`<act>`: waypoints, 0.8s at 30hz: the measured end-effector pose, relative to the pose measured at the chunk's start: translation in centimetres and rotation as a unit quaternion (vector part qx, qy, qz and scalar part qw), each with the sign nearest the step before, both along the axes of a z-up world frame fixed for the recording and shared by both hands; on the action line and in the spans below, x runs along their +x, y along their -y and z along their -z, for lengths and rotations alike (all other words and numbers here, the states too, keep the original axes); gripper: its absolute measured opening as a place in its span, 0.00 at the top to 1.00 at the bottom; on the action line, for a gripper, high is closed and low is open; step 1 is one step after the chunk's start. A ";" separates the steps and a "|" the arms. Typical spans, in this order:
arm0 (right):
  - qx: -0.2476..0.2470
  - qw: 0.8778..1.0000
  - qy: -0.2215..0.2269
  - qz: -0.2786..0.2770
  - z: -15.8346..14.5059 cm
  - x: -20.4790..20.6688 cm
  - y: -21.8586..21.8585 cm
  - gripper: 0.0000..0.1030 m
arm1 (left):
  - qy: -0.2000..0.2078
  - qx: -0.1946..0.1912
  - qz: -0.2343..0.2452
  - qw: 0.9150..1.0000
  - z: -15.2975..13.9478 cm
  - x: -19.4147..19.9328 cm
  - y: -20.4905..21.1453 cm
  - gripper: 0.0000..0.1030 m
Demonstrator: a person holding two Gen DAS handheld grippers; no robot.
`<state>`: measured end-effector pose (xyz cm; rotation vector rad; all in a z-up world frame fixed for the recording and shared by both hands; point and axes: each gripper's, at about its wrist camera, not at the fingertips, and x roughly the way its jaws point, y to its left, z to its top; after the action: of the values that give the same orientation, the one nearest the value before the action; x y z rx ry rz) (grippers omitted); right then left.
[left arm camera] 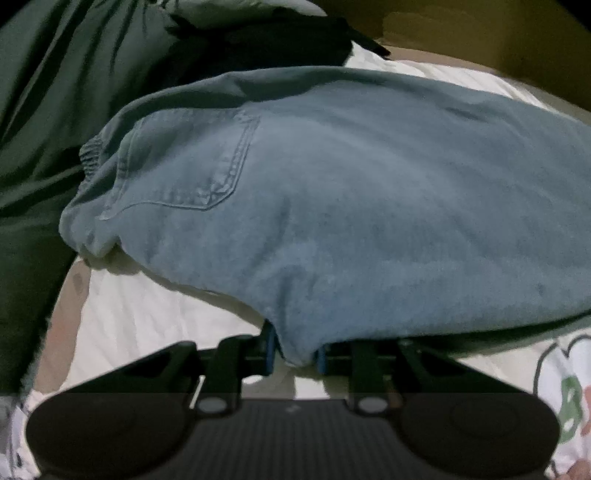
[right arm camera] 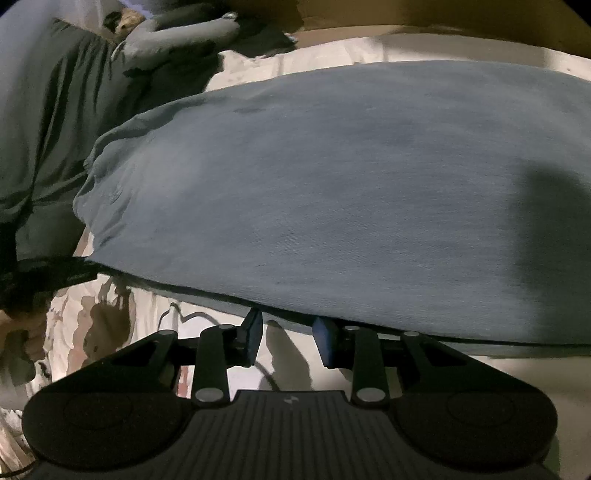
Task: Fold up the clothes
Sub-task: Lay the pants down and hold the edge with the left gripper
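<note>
Jeans point(left arm camera: 332, 206) are lying across the bed point(left arm camera: 155, 314), long axis running left to right, waistband pointing left. The left gripper point(left arm camera: 295, 354) is pinching their near edge; the right gripper point(right arm camera: 288, 332) is spreading apart beside that edge.

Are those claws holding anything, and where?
The left claw pinches the jeans by their near edge. The right claw is open, holding nothing.

A home bedroom; white bedsheet point(left arm camera: 155, 317), plush toy point(right arm camera: 177, 35), heaped clothes.
</note>
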<state>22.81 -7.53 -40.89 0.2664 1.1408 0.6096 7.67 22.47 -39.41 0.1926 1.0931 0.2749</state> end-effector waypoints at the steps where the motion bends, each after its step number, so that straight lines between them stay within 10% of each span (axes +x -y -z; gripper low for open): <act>1: -0.002 1.000 -0.001 0.003 -0.1 0.0 0.3 0.64 | -0.004 0.003 0.003 1.000 0.0 0.0 0.1 0.79; 24: -0.048 0.994 0.029 0.092 -6.0 -3.2 13.8 0.64 | -0.076 0.034 0.109 0.991 -2.2 0.5 0.7 0.79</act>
<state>19.63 -21.36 -34.91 0.2668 1.0729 0.3973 8.19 21.73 -37.23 0.3956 1.2039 0.1031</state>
